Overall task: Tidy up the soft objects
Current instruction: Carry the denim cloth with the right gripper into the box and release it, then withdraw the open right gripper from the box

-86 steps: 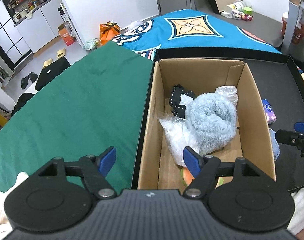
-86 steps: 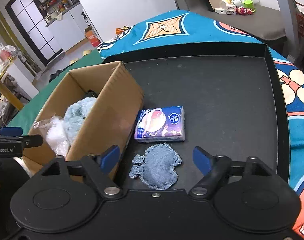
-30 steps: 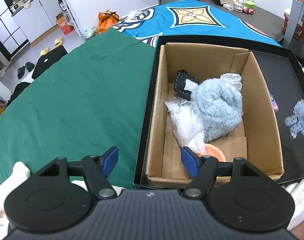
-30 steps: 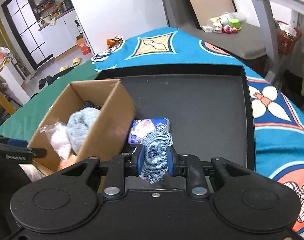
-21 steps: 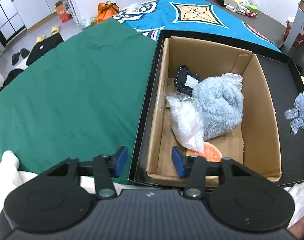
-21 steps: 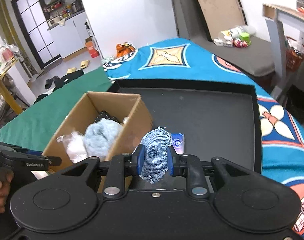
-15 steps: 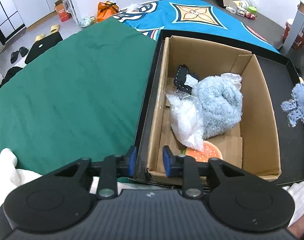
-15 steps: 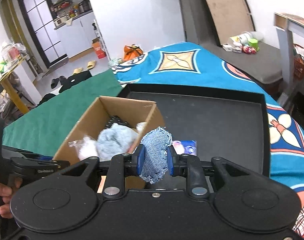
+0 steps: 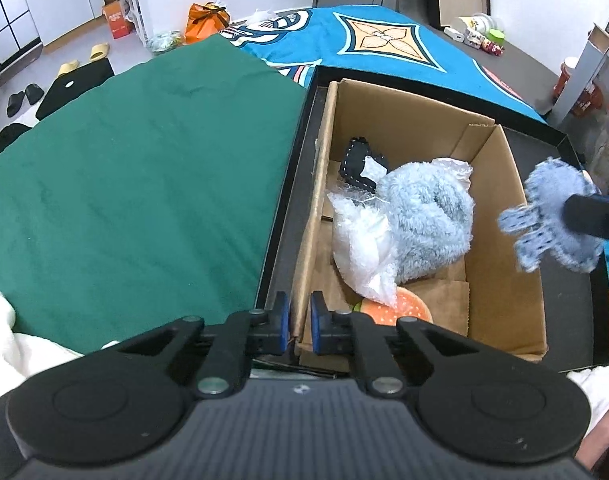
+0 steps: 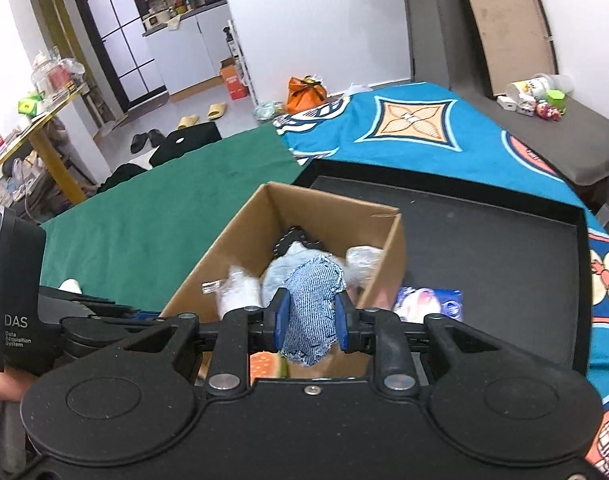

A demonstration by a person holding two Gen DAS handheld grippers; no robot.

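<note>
Denim patch (image 10: 310,308) hangs pinched between the jaws of your right gripper (image 10: 309,322), above the near end of the cardboard box (image 10: 240,236). In the left wrist view the same patch shows at three o'clock, over the box's right wall. Your left gripper (image 9: 299,322) has just been closing its jaws, and they now clamp the box's near left corner wall between the blue pads. The box sits in the black tray (image 10: 504,240), against its left side. Inside the box lie a fluffy blue-grey plush (image 9: 428,224), a clear plastic bag (image 9: 360,248) at its nine o'clock, a black stitched item (image 9: 356,160) toward twelve o'clock, and an orange burger toy (image 9: 400,306) at six o'clock. A tissue pack (image 10: 430,300) rests on the tray just right of the box.
</note>
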